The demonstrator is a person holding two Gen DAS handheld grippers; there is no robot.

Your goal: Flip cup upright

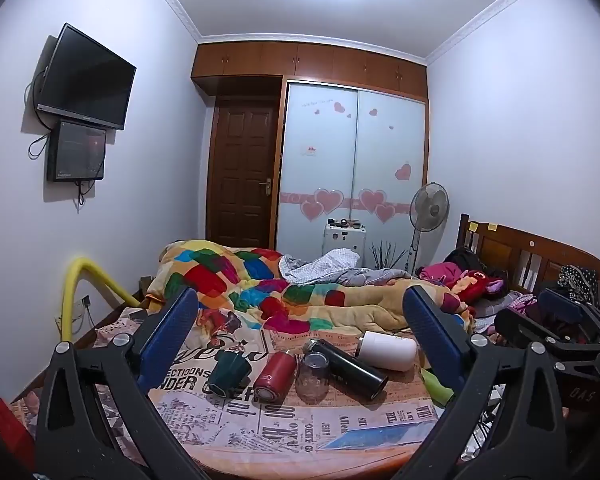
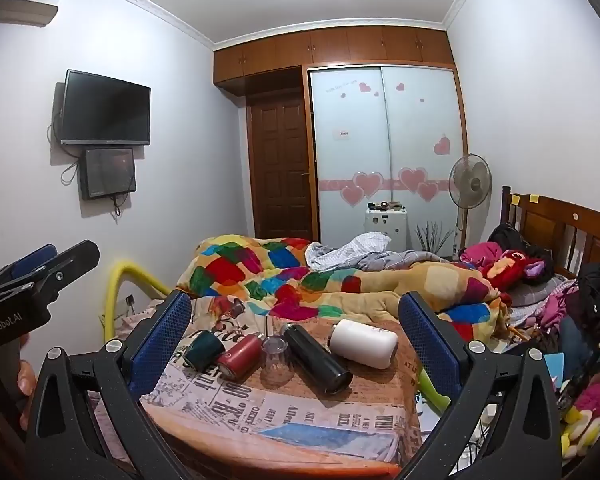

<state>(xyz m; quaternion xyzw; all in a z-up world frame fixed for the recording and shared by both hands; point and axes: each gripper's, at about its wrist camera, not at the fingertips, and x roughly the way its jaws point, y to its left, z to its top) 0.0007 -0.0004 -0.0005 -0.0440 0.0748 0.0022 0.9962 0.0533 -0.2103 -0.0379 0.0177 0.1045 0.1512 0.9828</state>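
Observation:
Several cups and flasks rest on a newspaper-print cloth [image 1: 300, 420] over a small table: a dark green cup [image 1: 229, 372] on its side, a red flask [image 1: 275, 376] on its side, a clear glass [image 1: 313, 378] standing mouth down, a black flask [image 1: 346, 368] lying down, and a white flask [image 1: 387, 350] lying down. The right wrist view shows the same row: green cup [image 2: 203, 350], red flask [image 2: 239, 355], glass [image 2: 277, 363], black flask [image 2: 316, 358], white flask [image 2: 364, 343]. My left gripper [image 1: 300, 340] is open above and before them. My right gripper [image 2: 295, 338] is open too, empty.
A bed with a patchwork quilt [image 1: 260, 280] lies behind the table. A yellow padded rail [image 1: 84, 280] stands at the left. A green object [image 1: 436, 386] sticks out at the table's right edge. Clothes and toys [image 2: 580, 400] pile at the right by the headboard.

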